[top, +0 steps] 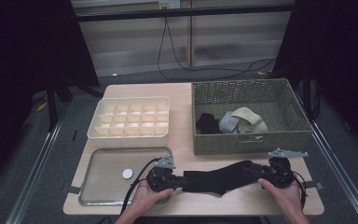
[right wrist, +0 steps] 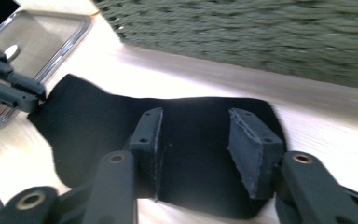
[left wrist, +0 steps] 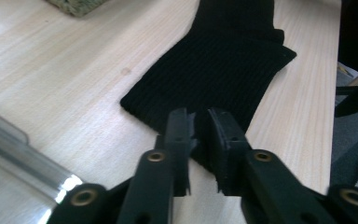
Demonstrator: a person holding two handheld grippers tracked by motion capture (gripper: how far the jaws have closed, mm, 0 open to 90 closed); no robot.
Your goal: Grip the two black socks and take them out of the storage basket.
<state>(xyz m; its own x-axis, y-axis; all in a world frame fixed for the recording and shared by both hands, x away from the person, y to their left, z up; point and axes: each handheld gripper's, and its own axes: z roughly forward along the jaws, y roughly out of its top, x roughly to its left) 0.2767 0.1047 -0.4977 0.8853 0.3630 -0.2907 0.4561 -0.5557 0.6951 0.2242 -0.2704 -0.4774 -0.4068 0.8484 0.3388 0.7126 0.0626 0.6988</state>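
Fingers parted on right gripper, left gripper barely apart — black sock released flat; divider box unfilled.

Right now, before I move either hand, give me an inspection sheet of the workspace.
Surface: wooden table, bare along its front edge.
Job's things: black sock lying flat, stretched between both grippers; wicker basket with more socks; divided organiser tray, compartments empty.
Clutter: metal tray holding a small white disc.
Grippers: left gripper jaws slightly apart over the sock's end, no pinch visible; right gripper jaws wide apart above the other end, not pressing.
Cables: black cable trails from the left gripper; wall cable hangs behind the table.
Surroundings: dark curtains, grey floor.
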